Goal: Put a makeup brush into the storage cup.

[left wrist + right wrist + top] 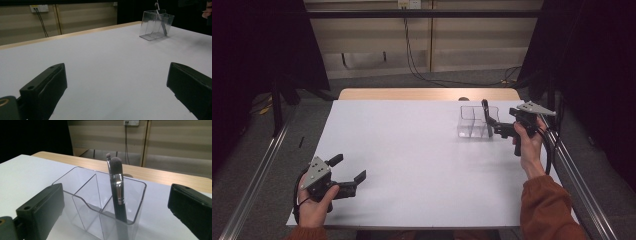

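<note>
Near the table's (pixel 412 165) front left corner, the left gripper (pixel 346 172) rests with jaws wide and nothing between them. Toward the far right edge stands a clear organizer (pixel 477 122) with brushes (pixel 117 190) upright, handles down, in its rear right compartment. The right gripper (pixel 490 120) sits just beside it, jaws spread wide, touching nothing. The brushes appear released, so the sound move is likely to draw this gripper straight back, level, keeping both jaws off the light organizer's walls.
</note>
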A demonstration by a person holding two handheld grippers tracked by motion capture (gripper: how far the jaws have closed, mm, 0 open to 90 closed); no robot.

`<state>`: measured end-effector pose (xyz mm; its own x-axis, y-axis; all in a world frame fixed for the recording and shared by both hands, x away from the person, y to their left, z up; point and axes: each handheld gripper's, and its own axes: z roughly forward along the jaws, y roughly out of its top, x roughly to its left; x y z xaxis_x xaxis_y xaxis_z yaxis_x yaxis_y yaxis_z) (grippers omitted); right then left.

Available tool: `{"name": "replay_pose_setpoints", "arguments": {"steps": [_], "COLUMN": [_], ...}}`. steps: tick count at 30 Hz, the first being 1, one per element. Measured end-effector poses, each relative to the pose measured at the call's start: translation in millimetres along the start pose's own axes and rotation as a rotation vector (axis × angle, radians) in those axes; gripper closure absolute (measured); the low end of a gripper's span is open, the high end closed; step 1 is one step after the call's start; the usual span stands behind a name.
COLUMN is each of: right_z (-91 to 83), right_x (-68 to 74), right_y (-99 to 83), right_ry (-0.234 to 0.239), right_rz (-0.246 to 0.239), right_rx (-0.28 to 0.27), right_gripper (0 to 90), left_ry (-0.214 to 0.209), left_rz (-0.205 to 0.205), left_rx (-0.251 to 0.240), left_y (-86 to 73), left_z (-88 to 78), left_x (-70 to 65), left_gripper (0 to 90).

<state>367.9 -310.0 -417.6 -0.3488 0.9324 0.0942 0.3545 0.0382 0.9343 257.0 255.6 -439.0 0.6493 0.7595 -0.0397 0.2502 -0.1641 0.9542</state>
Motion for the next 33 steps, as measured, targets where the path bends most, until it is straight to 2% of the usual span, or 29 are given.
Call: {"name": "replay_pose_setpoints", "arguments": {"steps": [4,8,16,18,22,33], "right_z": [-3.9,-10.5,-23.1,-25.5,-31.4,-49.1], "right_x": [3.7,7.7,13.0,15.0,19.7,27.9], "right_y": [-4.6,-9.2,-16.7,-18.9,-24.2,-38.1], "right_ry": [-0.005,-0.031,-0.036,-0.022,-0.025,-0.004], "right_rz": [0.002,0.006,-0.006,-0.002,-0.015,-0.013], "right_rx": [-0.015,-0.027,-0.029,-0.027,-0.029,-0.042], "right_gripper": [0.4,1.3,2.5,2.4,2.5,1.8], "left_ry": [-0.004,-0.004,0.007,0.006,0.003,0.010], "left_rz": [0.002,0.001,-0.003,0.000,0.002,-0.005], "left_rx": [-0.002,-0.004,-0.011,-0.009,-0.009,-0.014], "left_y": [0.5,0.6,0.6,0.9,0.9,1.1], "left_z": [0.9,0.7,0.1,0.5,1.0,-0.2], "left_x": [-0.6,-0.8,1.1,1.1,0.8,0.7], "left_gripper": [2.9,2.9,2.9,2.9,2.9,3.2]}}
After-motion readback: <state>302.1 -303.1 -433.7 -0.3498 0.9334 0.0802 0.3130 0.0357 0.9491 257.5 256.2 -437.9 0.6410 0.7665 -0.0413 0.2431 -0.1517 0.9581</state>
